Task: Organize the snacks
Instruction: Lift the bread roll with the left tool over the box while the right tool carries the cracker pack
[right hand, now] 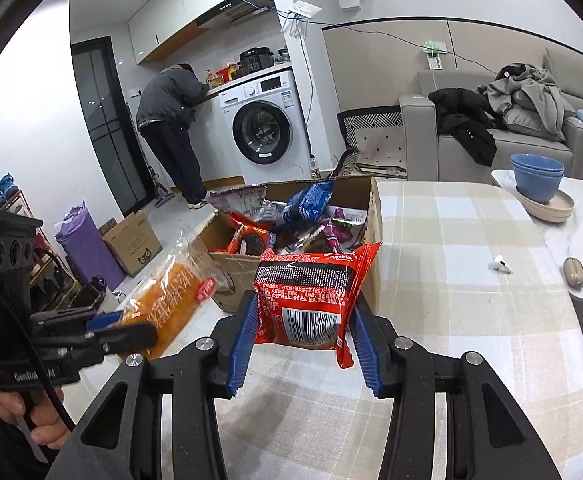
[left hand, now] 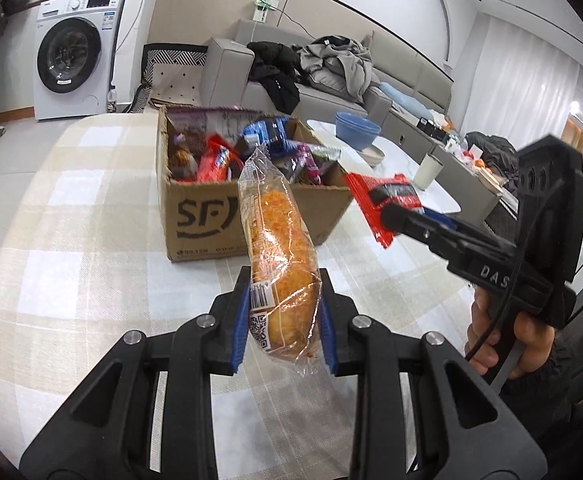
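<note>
From the left wrist view, the left gripper has its jaws clamped on one clear-wrapped bread roll, held above the checked bench in front of one cardboard box. The box is heaped with mixed snack packets, too jumbled to count. Sorting looks barely begun.

From the right wrist view, the right gripper has its jaws closed on one red snack packet, held near the box. Two stacked blue bowls stand well apart.

Checked tablecloth covers the table — a cardboard box sits on it.
</note>
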Action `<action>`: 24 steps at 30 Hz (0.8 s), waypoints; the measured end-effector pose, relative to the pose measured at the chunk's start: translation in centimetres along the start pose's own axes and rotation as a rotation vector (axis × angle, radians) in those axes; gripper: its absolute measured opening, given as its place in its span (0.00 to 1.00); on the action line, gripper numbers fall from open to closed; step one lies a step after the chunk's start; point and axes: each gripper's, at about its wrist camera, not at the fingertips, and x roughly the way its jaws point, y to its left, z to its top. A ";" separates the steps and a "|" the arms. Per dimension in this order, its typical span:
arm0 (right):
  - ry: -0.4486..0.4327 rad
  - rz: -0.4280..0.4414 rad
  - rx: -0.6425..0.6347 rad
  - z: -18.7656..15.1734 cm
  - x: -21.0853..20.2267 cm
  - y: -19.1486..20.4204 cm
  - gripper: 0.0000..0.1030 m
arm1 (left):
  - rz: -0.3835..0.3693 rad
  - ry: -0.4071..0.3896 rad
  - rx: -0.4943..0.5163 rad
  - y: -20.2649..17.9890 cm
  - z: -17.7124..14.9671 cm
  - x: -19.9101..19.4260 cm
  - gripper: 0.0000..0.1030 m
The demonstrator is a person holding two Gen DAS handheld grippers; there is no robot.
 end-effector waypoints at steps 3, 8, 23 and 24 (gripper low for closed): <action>-0.005 0.000 0.000 0.2 0.0 0.0 0.44 | 0.011 -0.016 -0.006 0.1 0.8 -0.5 0.25; -0.014 -0.003 0.002 0.6 0.2 0.0 0.44 | 0.032 -0.043 -0.006 0.6 2.1 -1.6 0.25; -0.031 -0.015 0.009 2.1 1.9 -0.4 0.44 | 0.119 -0.119 -0.039 5.1 7.3 -2.9 0.25; -0.031 -0.015 0.010 2.2 2.0 -0.4 0.44 | 0.123 -0.121 -0.042 5.4 7.7 -2.8 0.25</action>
